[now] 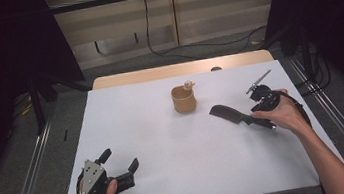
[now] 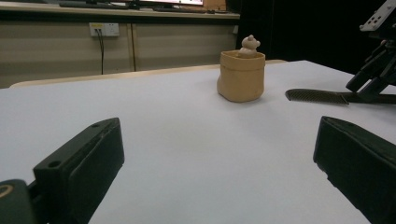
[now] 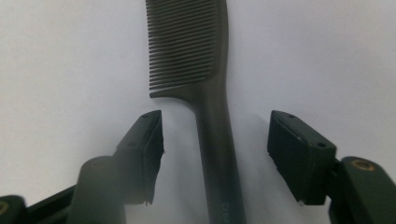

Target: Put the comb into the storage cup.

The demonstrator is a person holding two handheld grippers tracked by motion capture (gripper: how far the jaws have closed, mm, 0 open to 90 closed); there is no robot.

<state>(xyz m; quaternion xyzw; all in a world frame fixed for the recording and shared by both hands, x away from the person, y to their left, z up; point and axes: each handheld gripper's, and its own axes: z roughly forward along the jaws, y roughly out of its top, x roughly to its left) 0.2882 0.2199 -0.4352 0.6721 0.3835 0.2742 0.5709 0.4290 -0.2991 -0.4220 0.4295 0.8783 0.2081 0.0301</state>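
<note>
Right gripper view — fingers (image 3: pixel 154 144) apart, astride comb (image 3: pixel 205 84) handle — lettering unreadable

Item count on white table (image 1: pixel 170 178)
One black plastic comb (image 1: pixel 227 113); one tan soft pot (image 1: pixel 183 100); one small cream bear figure (image 1: pixel 188 84); two black two-jaw grippers.

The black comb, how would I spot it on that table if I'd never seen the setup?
Start at the white table and look to its right side, past the tan soft pot with a small bear figure in it. The flat black plastic comb lies there, its handle between the open jaws of the right hand-held gripper. Its row of fine teeth sets it apart.
</note>
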